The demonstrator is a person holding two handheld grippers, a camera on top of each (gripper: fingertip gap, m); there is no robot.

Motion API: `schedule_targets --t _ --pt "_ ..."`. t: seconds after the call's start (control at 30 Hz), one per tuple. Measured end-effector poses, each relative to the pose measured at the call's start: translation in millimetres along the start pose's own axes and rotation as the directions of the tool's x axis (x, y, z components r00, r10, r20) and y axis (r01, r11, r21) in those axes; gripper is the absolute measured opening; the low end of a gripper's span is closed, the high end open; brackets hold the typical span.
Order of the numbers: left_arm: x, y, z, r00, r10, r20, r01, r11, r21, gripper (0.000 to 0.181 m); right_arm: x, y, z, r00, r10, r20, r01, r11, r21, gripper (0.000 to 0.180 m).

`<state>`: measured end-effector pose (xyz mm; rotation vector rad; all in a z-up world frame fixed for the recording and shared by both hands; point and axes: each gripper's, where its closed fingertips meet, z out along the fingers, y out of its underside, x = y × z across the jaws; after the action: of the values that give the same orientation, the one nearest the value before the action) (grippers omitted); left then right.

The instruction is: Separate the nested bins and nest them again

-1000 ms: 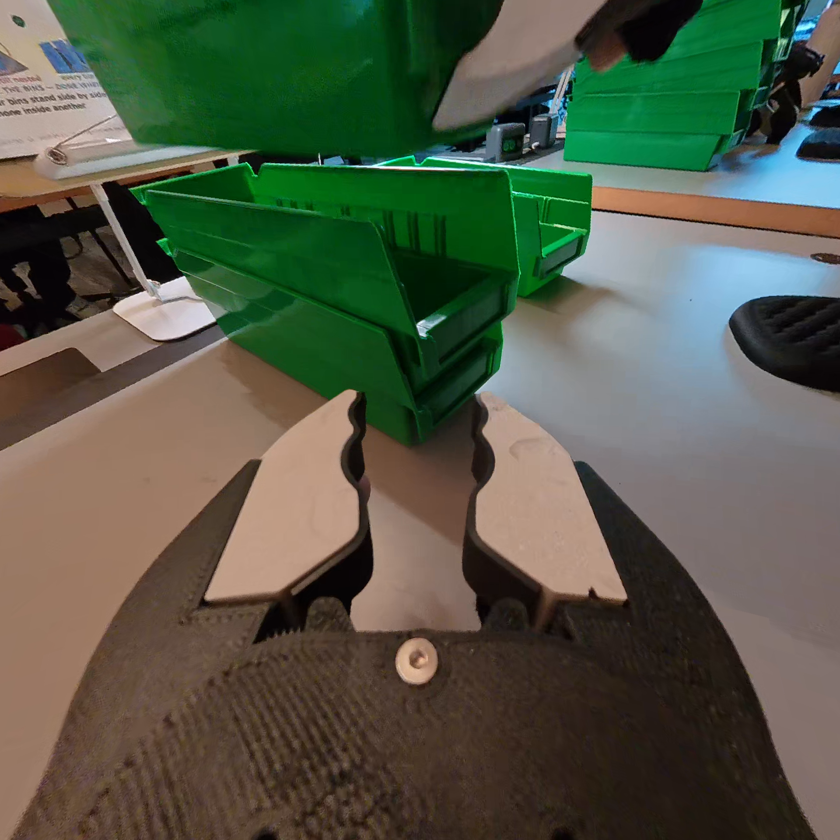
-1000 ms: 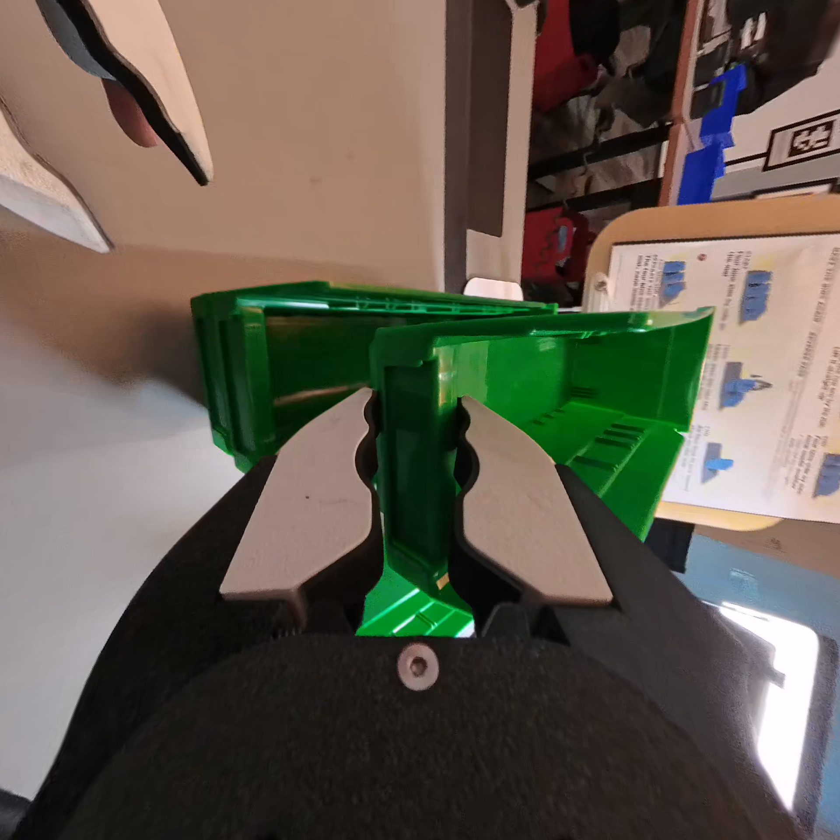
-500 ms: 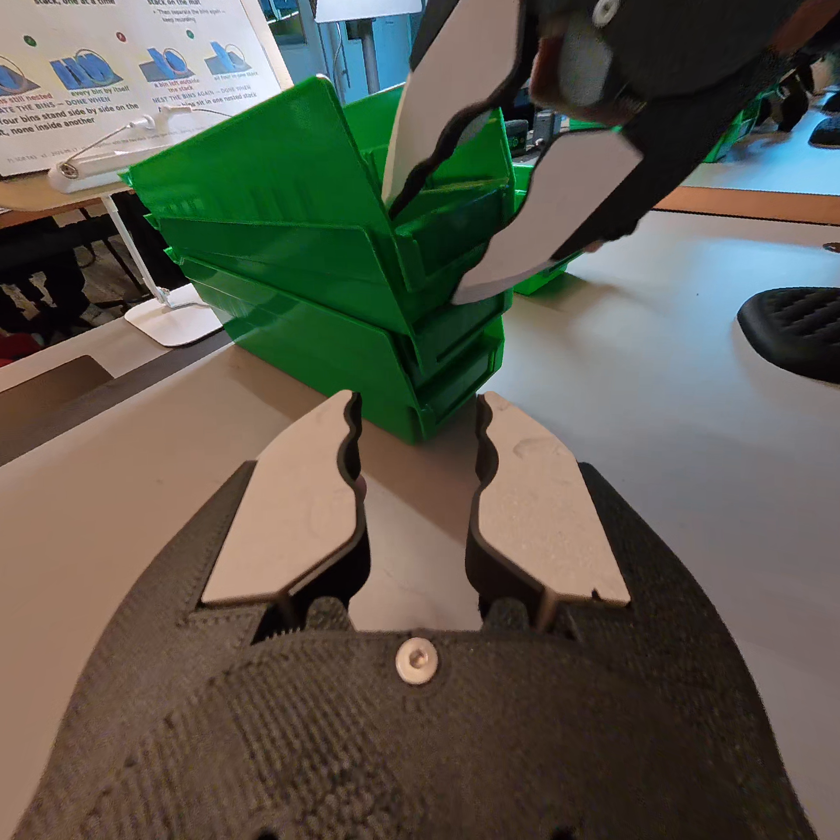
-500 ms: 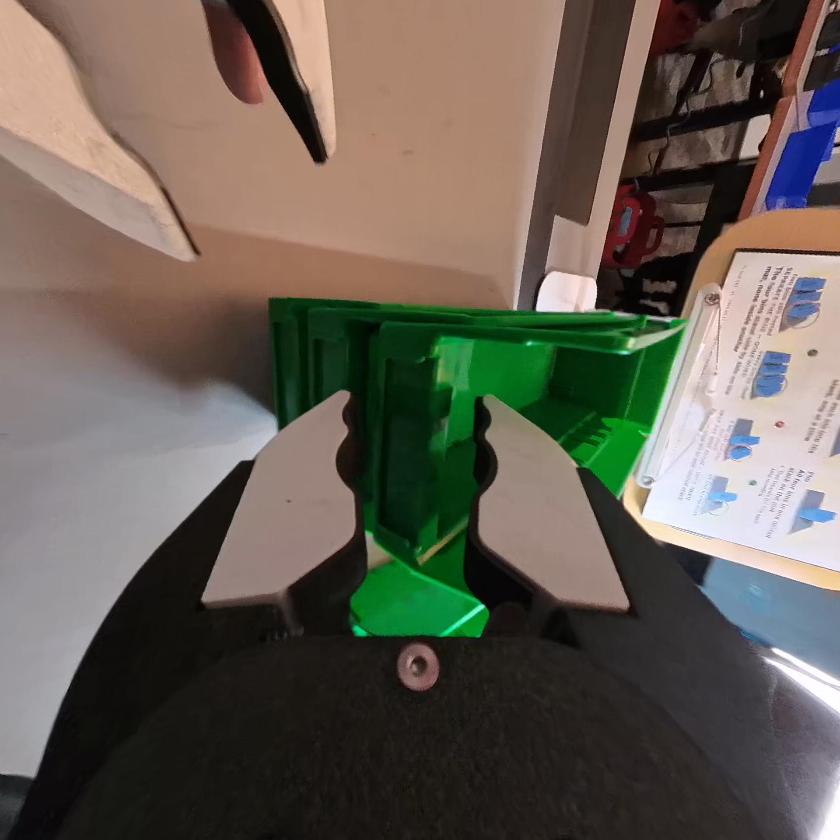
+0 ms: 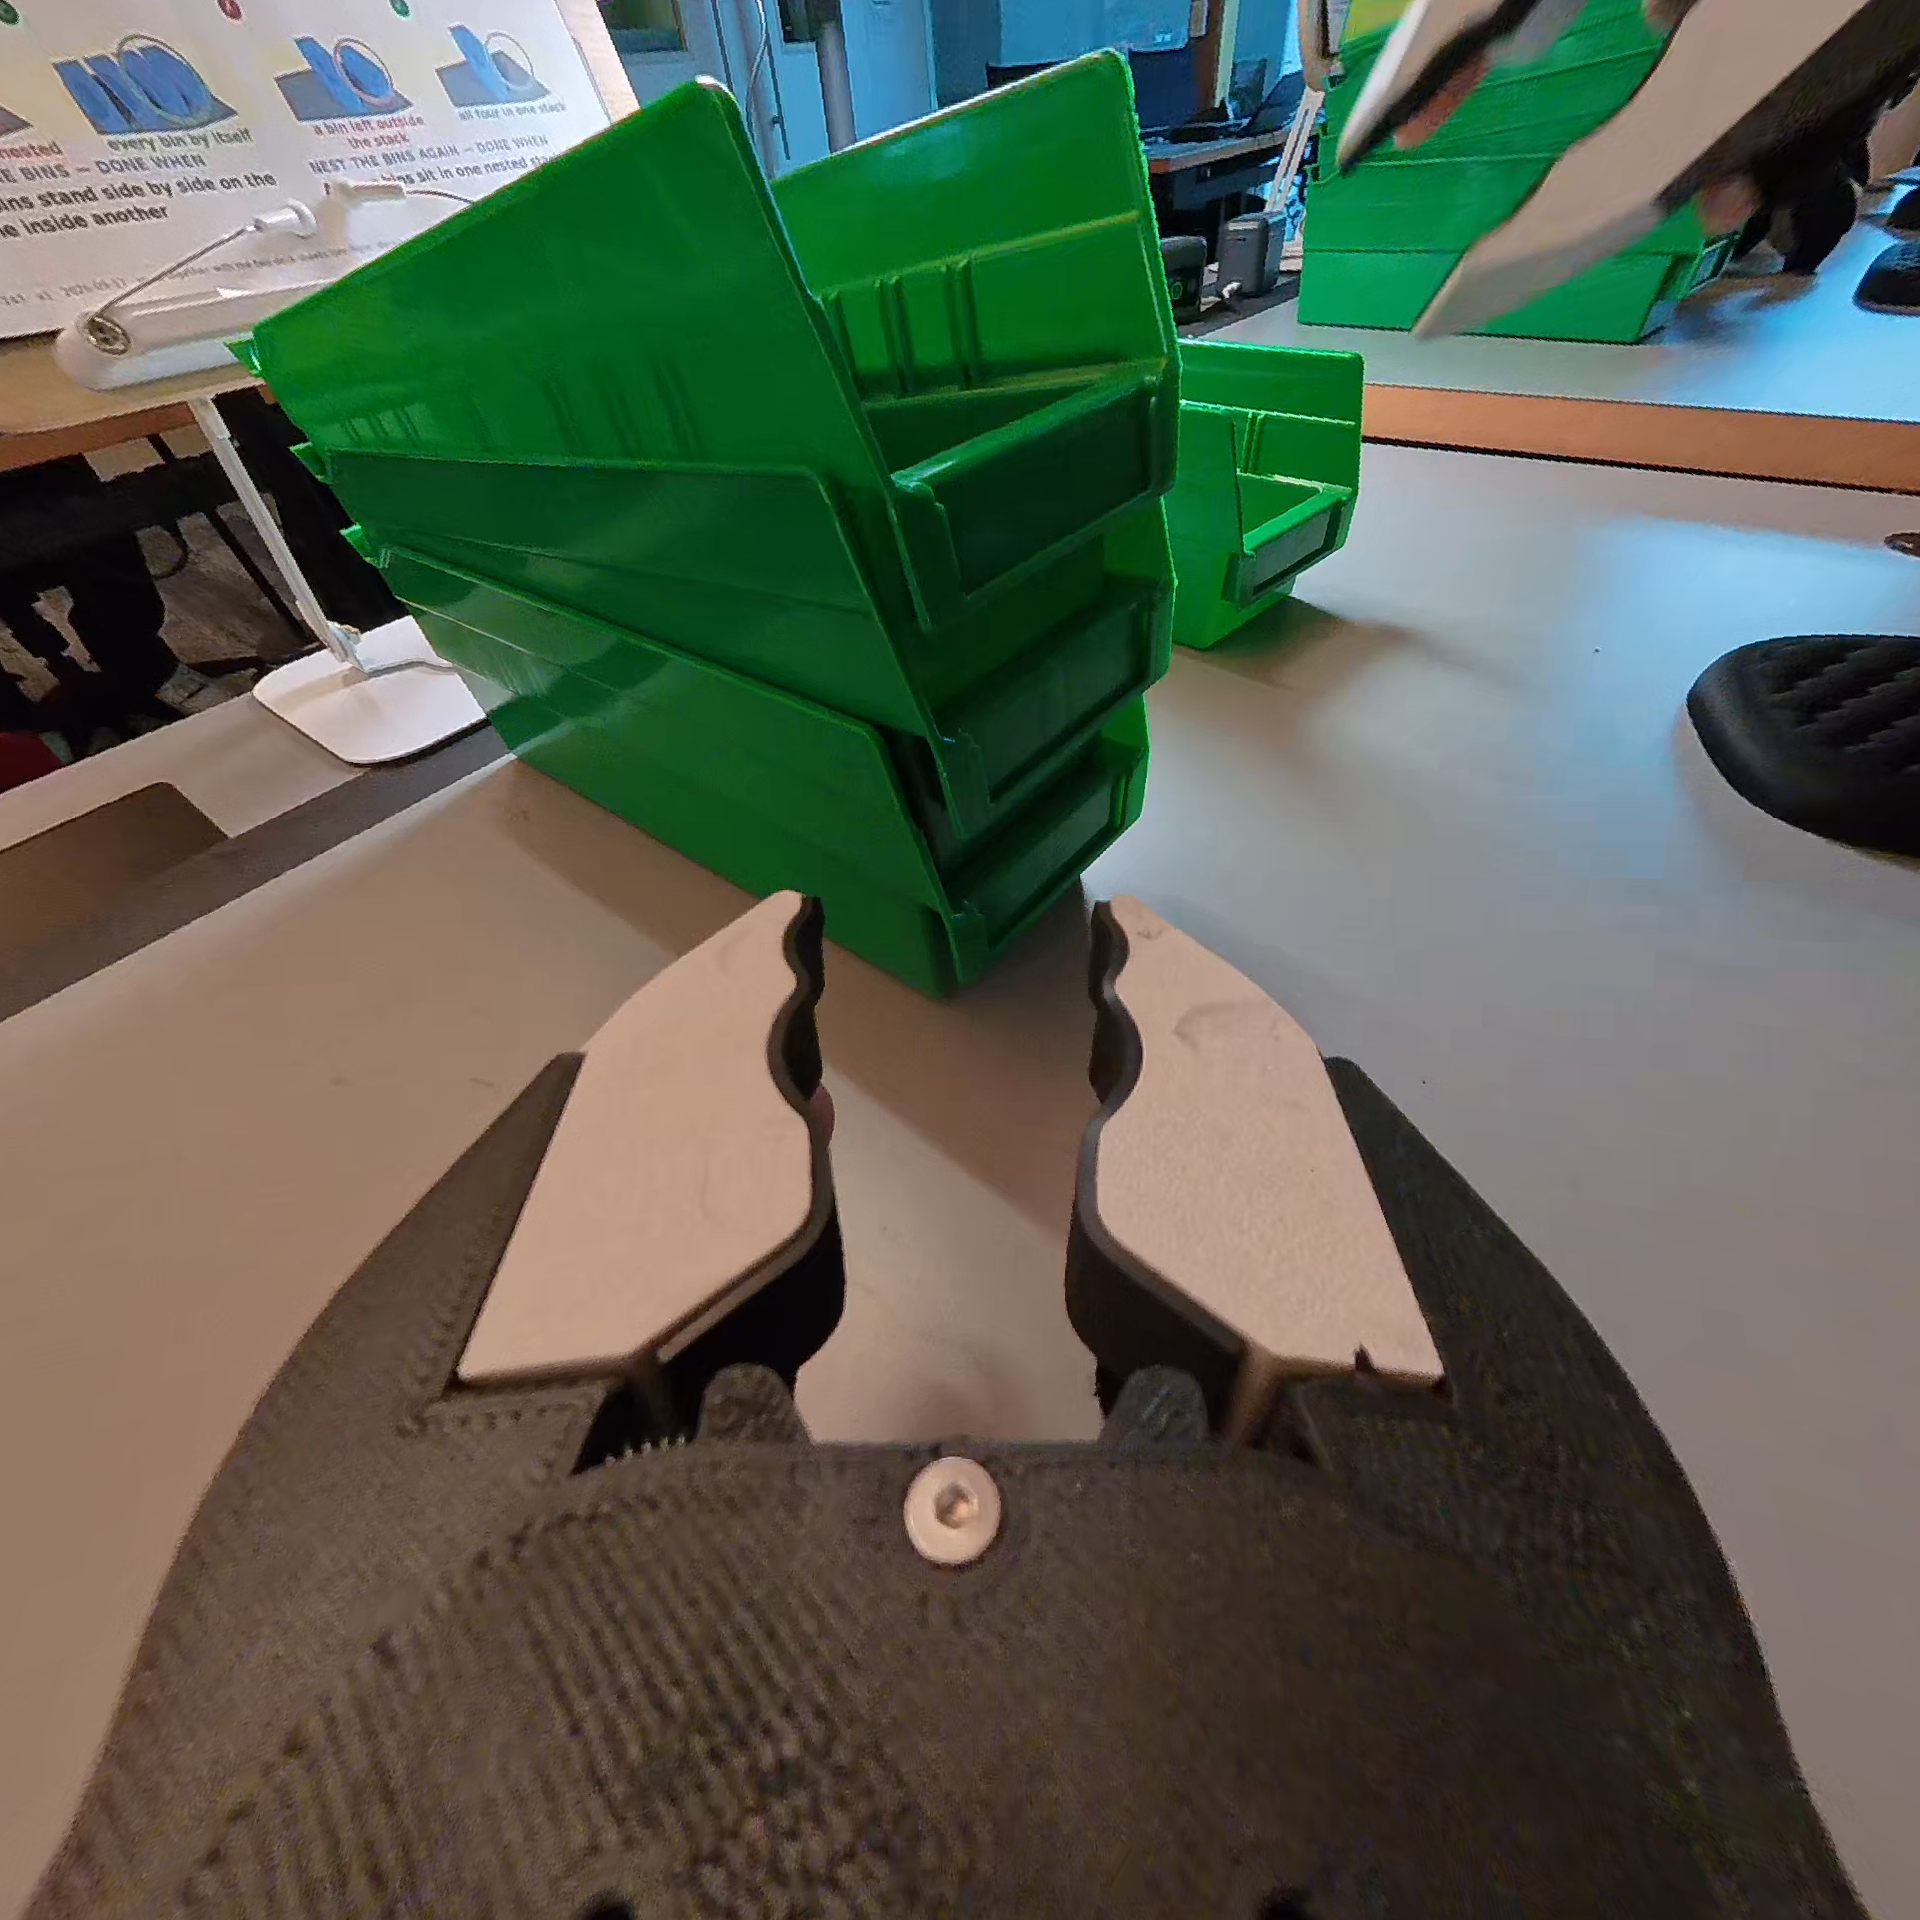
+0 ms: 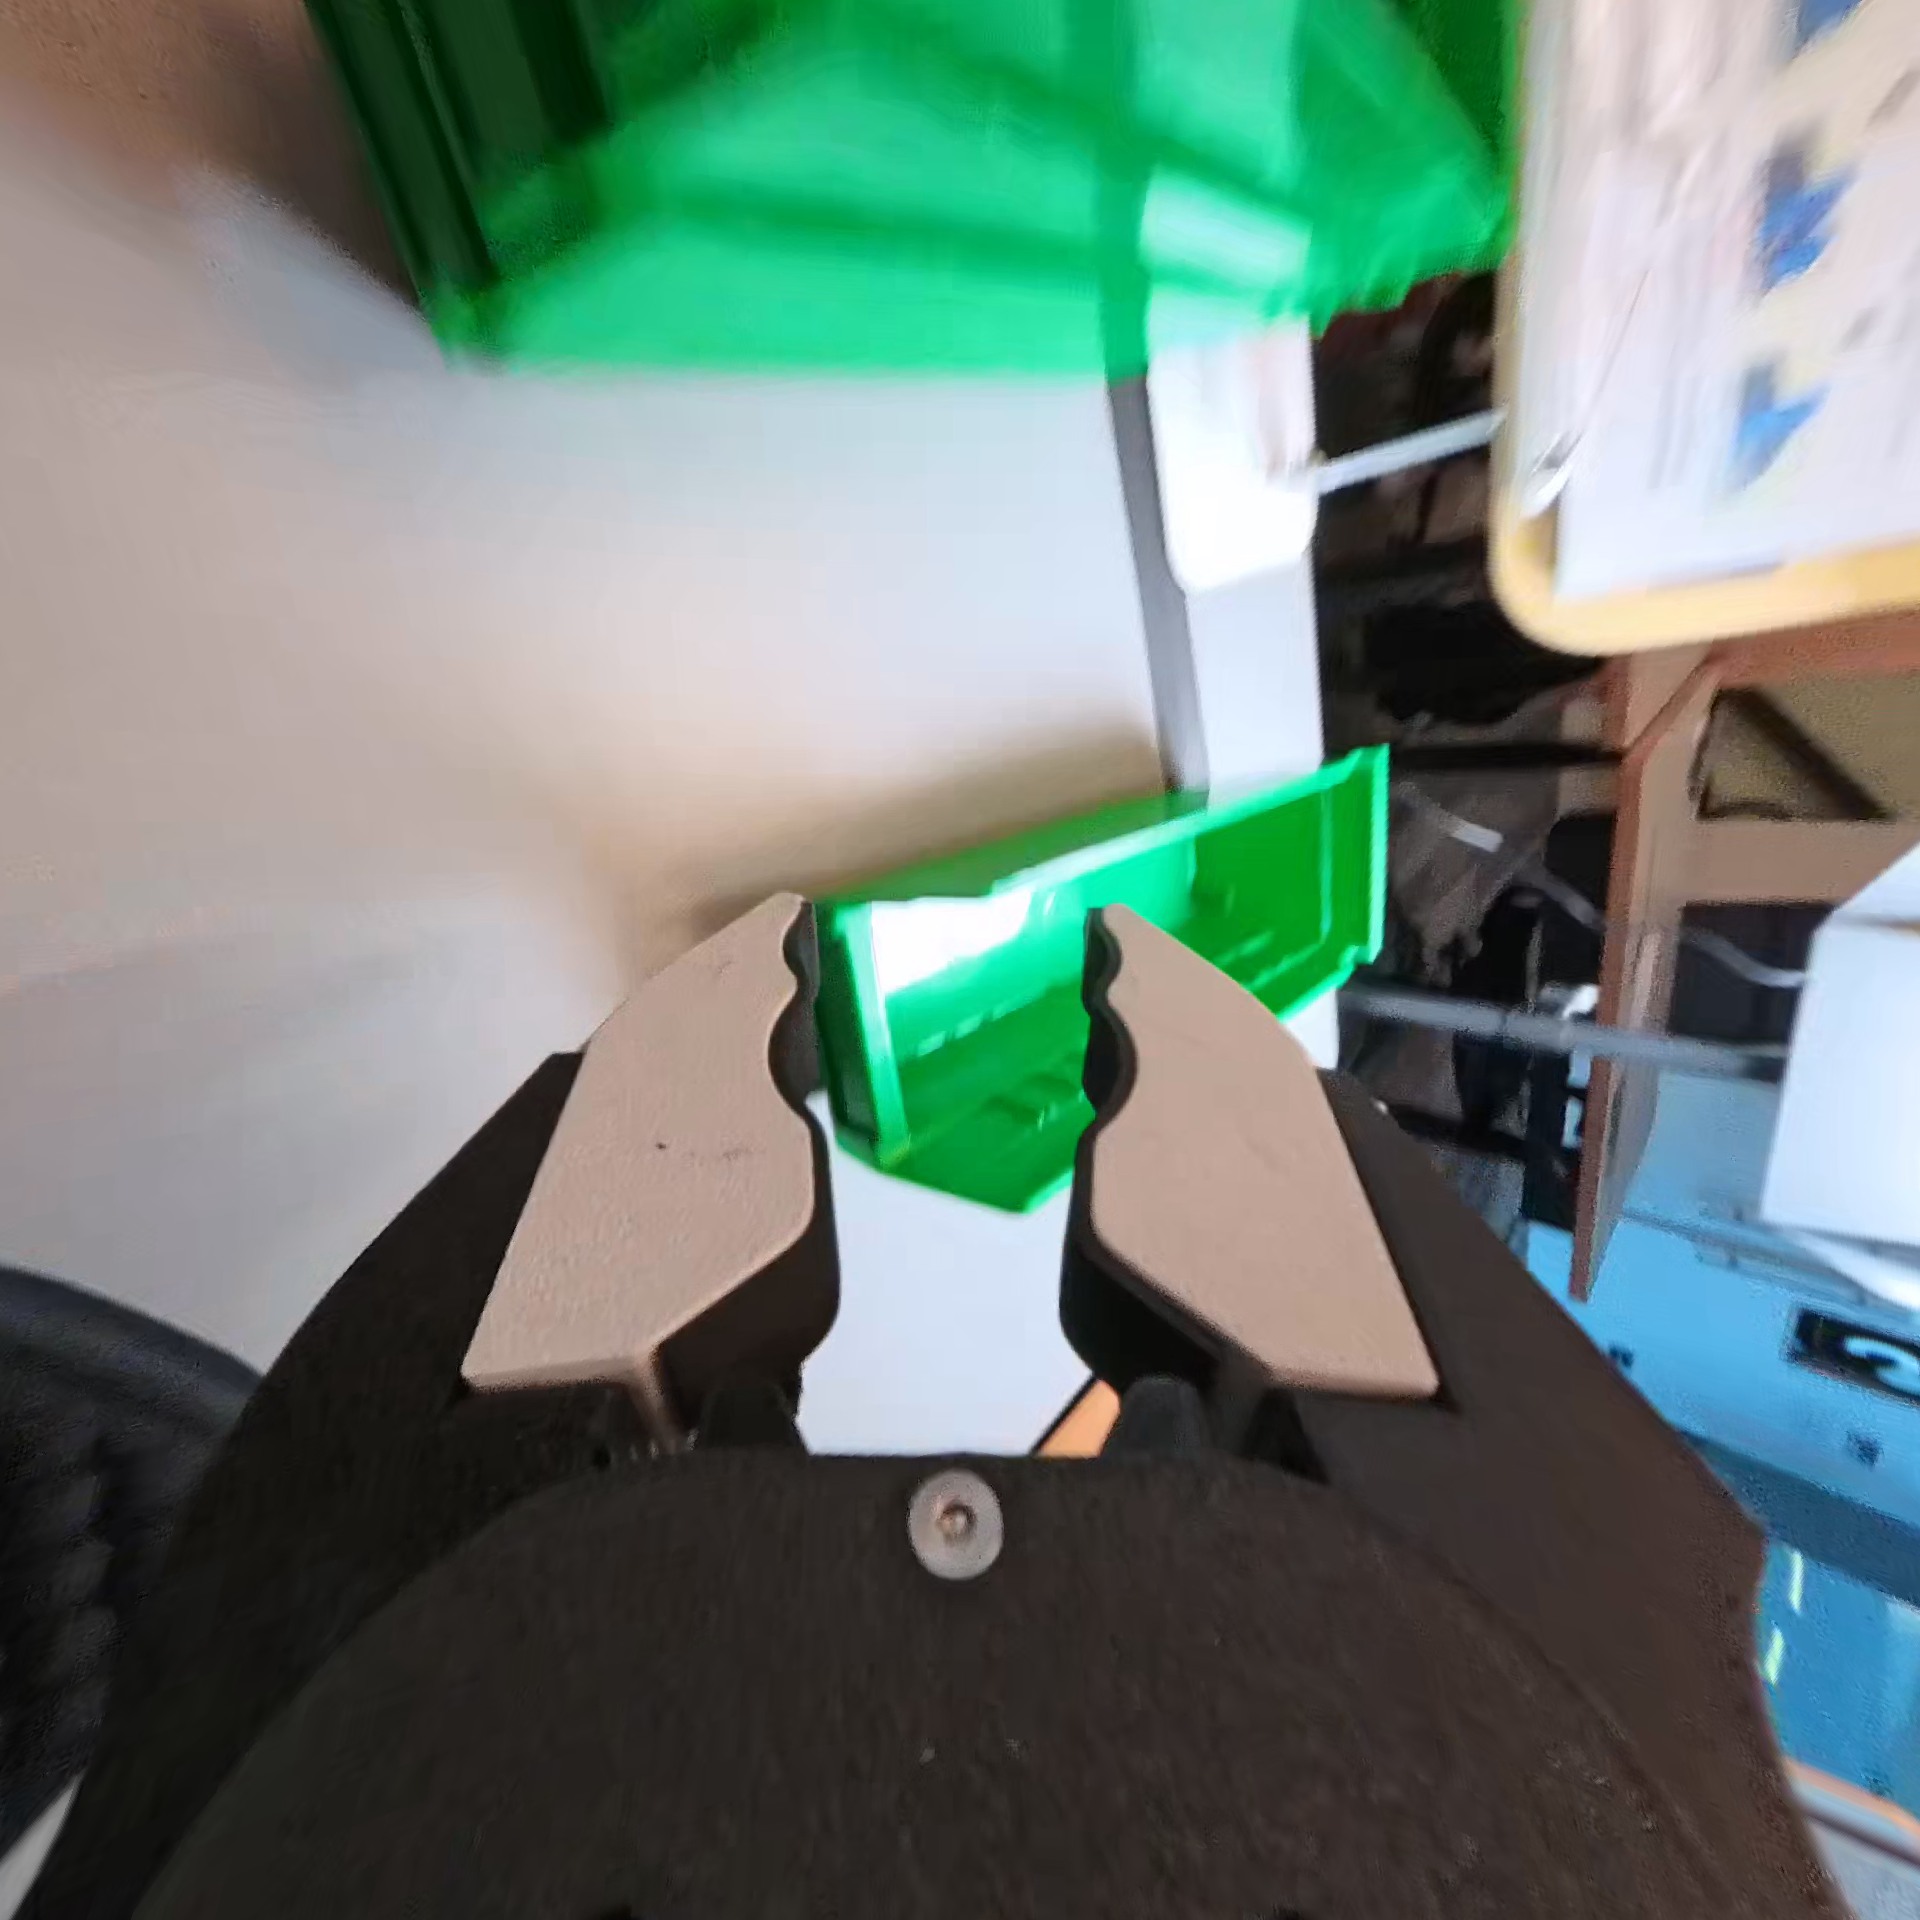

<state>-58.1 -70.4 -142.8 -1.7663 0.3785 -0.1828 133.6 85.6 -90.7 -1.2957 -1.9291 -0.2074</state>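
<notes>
Resting low over the tabletop (image 5: pixel 1455 935), the left claw (image 5: pixel 951 940) stands with its jaws wide and empty. Directly ahead of its fingertips, close but apart, sits the stack of nested green bins (image 5: pixel 748 582); the top bin (image 5: pixel 665 312) lies tilted in the stack, not seated flat. A single green bin (image 5: pixel 1273 488) stands beyond the stack, to the right. The right claw (image 6: pixel 945 951) hangs with jaws wide, gripping nothing; the single bin (image 6: pixel 1122 966) appears beyond its fingertips, the blurred stack (image 6: pixel 935 177) farther off.
</notes>
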Motion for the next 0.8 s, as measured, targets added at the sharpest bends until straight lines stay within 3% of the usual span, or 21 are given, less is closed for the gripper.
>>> schedule_targets --t 0.13,0.37,0.4,0.47,0.6,0.8 --pt "2.1 -0.3 0.8 1.000 0.002 0.000 -0.002 1.000 0.002 0.051 -22.0 62.5 39.8 0.996 0.021 0.083 -0.013 0.995 -0.099 0.053" --pt "7.8 7.0 1.5 1.000 0.021 -0.003 -0.021 1.000 -0.023 0.053 -38.6 97.8 104.3 0.986 -0.031 0.164 0.068 0.973 -0.223 0.056" --pt "9.1 8.9 1.6 1.000 0.027 -0.006 -0.027 0.999 -0.030 0.053 -41.1 101.7 112.4 0.983 -0.036 0.179 0.078 0.969 -0.235 0.053" --pt "11.7 11.8 1.8 0.999 0.040 -0.011 -0.040 0.998 -0.041 0.053 -42.3 103.3 120.8 0.981 -0.044 0.186 0.087 0.969 -0.229 0.029" --pt "14.7 12.4 1.0 0.999 0.051 -0.019 -0.051 0.998 -0.043 0.053 -36.6 90.2 106.2 0.986 -0.049 0.158 0.080 0.977 -0.199 0.028" --pt "18.0 15.7 4.1 0.998 0.046 -0.035 -0.048 0.997 -0.057 0.053 -12.7 35.3 39.5 0.994 -0.054 0.098 0.062 0.995 -0.083 0.028"
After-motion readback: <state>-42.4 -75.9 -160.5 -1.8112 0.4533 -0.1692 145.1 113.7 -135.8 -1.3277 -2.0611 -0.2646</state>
